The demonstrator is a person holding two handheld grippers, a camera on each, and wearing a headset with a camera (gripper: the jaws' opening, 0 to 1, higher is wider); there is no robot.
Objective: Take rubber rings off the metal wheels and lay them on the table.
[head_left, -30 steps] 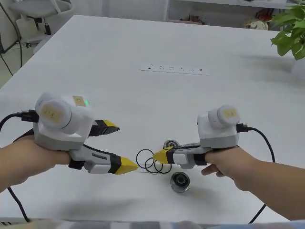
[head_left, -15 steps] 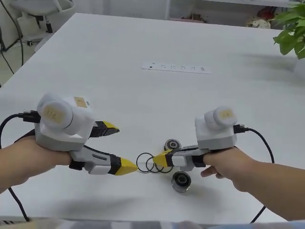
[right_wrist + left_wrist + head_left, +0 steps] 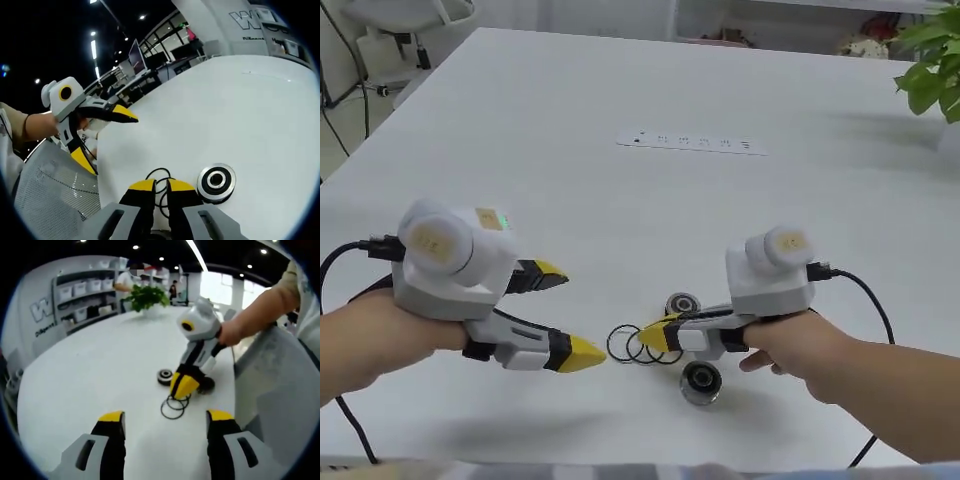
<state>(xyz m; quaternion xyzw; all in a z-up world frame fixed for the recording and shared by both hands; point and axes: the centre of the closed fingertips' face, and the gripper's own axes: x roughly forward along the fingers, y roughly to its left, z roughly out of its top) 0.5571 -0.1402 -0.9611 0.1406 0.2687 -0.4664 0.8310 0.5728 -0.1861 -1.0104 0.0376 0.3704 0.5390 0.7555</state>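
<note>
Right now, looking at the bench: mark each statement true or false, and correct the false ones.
1. The left gripper has its jaws wide apart. True.
2. Black rings lie overlapping on the table. True.
3. Three wheels are on the table. False: there are two, a far wheel beyond the right gripper and a near wheel closer to the person.
4. The left gripper holds a wheel. False: nothing is between its jaws.
5. The right gripper is far from the rings. False: its tips are at them.
6. A power strip lies farther up the table. True.
</note>
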